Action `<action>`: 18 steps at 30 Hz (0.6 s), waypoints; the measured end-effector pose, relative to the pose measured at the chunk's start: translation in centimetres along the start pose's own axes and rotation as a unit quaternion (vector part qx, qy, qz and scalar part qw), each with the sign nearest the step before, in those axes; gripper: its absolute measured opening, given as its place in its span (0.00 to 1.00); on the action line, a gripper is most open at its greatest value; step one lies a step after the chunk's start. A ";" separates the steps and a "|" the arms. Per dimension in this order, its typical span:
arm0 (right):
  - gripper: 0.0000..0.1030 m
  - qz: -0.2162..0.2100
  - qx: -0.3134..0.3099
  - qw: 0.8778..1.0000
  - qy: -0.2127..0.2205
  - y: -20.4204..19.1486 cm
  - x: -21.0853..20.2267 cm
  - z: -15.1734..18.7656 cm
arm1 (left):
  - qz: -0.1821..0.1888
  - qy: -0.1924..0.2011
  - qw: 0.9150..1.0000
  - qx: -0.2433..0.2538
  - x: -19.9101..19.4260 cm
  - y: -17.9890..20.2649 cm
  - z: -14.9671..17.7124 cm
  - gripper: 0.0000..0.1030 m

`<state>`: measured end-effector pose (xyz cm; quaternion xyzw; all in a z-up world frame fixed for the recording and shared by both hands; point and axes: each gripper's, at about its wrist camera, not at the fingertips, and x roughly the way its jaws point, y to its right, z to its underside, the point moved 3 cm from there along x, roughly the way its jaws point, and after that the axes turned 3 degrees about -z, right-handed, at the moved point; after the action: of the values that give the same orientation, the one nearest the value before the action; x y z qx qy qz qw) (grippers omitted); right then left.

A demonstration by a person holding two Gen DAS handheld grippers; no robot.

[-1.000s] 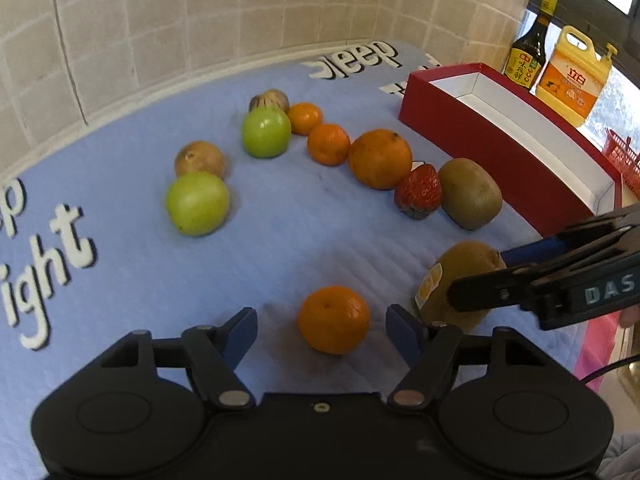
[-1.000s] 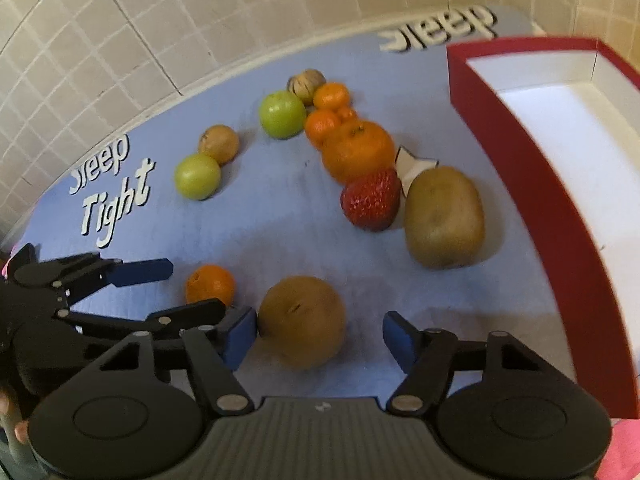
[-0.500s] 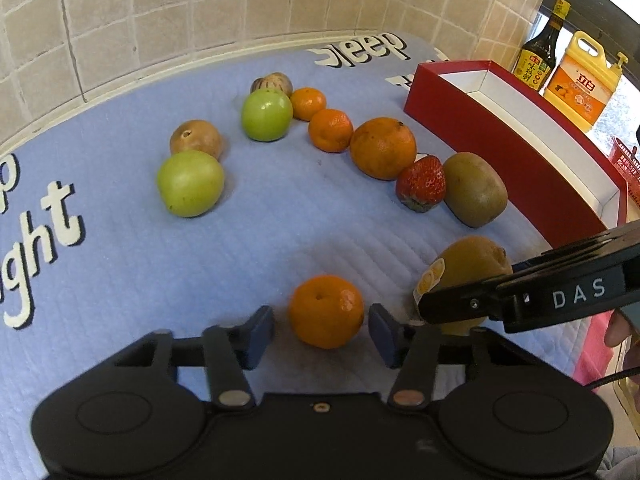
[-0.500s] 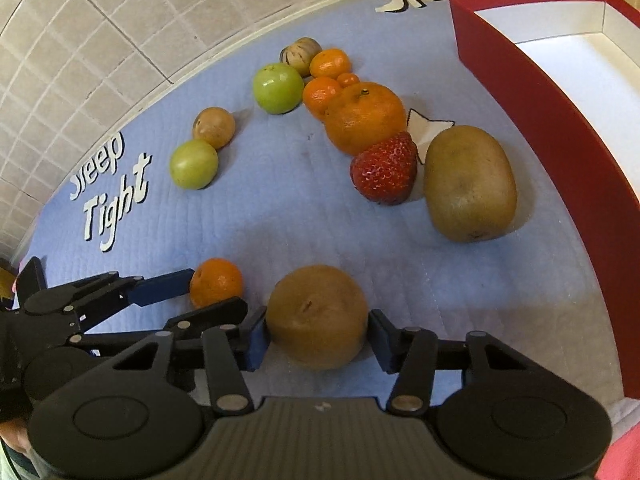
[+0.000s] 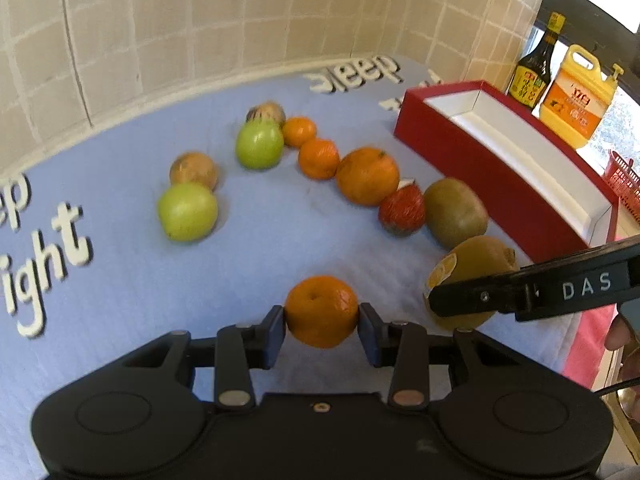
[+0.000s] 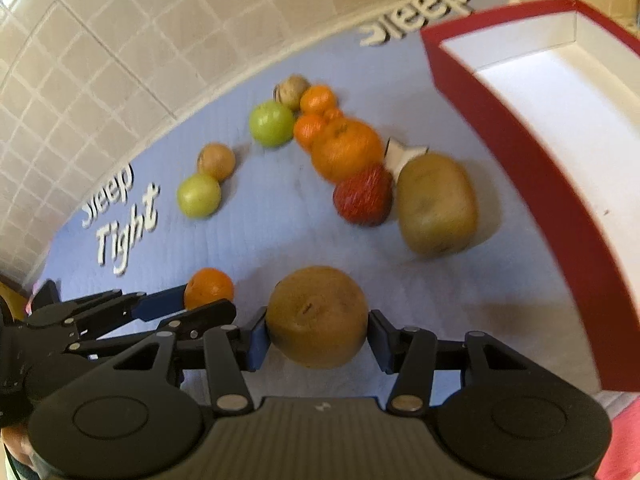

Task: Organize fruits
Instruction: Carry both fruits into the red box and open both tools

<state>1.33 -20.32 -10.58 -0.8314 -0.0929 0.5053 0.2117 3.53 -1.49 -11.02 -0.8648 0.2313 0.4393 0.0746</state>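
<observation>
My left gripper (image 5: 321,332) is shut on a small mandarin (image 5: 321,311), held just above the blue mat (image 5: 120,280). My right gripper (image 6: 316,338) is shut on a brown kiwi (image 6: 317,316), which also shows in the left wrist view (image 5: 472,268) with a sticker on it. On the mat lie a second kiwi (image 6: 436,204), a strawberry (image 6: 364,196), a large orange (image 6: 346,148), two small mandarins (image 5: 318,158), two green apples (image 5: 187,211) and two brown round fruits (image 5: 194,169). The red box (image 5: 516,168) with a white inside stands empty at the right.
A tiled wall (image 5: 200,20) runs behind the mat. A dark sauce bottle (image 5: 534,68) and a yellow jug (image 5: 574,100) stand behind the box. A red basket (image 5: 624,176) shows at the far right. The left gripper (image 6: 168,306) lies close beside the right one.
Both grippers have closed: the left onto the mandarin, the right onto the kiwi. Both fruits now sit lifted slightly between the pads.
</observation>
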 end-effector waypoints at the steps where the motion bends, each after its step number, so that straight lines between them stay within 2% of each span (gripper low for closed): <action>1: 0.51 0.000 0.000 1.000 0.009 0.2 -0.6 -0.2 | -0.001 0.005 1.000 0.005 -0.3 0.3 -0.5 0.45; 4: 0.51 -0.001 0.002 0.999 0.041 0.9 -2.9 -1.5 | 0.001 0.032 0.999 0.023 -1.4 1.3 -2.9 0.45; 7: 0.51 0.006 0.010 0.996 0.089 2.4 -6.0 -3.8 | 0.010 0.073 0.996 0.046 -2.7 2.5 -7.0 0.45; 11: 0.51 0.049 0.035 0.986 0.158 5.6 -10.0 -6.8 | 0.052 0.119 0.989 0.070 -2.8 5.0 -13.6 0.45; 14: 0.51 0.090 0.071 0.976 0.187 8.9 -11.3 -8.5 | 0.090 0.107 0.987 0.083 0.2 7.7 -18.1 0.45; 16: 0.51 0.113 0.093 0.972 0.186 11.2 -11.1 -9.3 | 0.111 0.082 0.986 0.092 3.3 9.8 -20.2 0.45; 18: 0.51 0.128 0.113 0.969 0.180 13.2 -10.3 -9.6 | 0.112 0.051 0.986 0.115 6.9 12.1 -21.6 0.45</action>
<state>4.14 -38.41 -4.37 -0.8845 0.1113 0.3774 0.2508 17.05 -21.69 -2.63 -0.8403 0.3793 0.3710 0.1115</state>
